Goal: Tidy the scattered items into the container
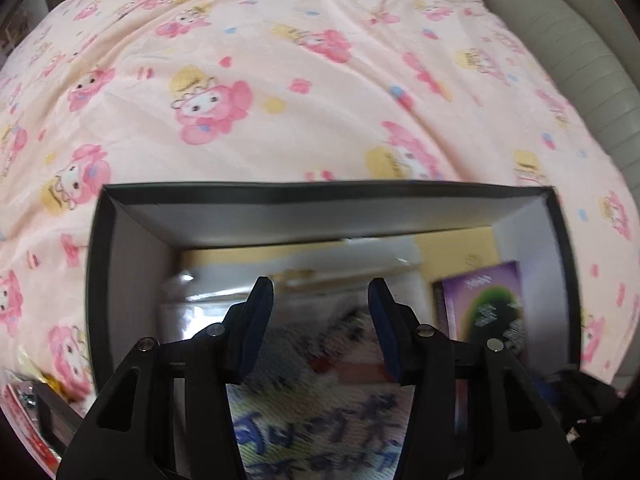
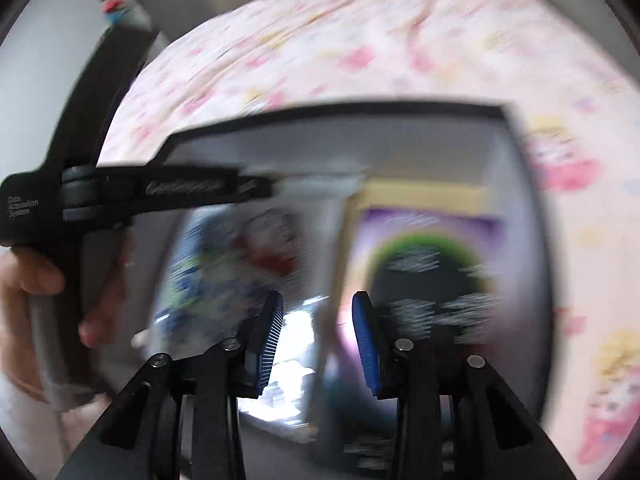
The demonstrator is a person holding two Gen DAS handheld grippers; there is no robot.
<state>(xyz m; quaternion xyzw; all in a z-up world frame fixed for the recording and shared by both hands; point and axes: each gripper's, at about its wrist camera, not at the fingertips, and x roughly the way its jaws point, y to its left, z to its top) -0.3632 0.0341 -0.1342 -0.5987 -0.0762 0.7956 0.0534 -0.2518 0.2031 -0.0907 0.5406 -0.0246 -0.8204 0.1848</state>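
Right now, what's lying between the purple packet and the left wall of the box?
In the left wrist view, a shiny clear-wrapped packet with blue printing fills the stretch between the purple packet and the box wall.

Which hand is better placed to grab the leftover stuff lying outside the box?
Left, probably. The leftover items lie just outside the box, by its left wall, on the side of the left gripper. The right gripper, jaws open and empty, hangs over the purple packet at the far right.
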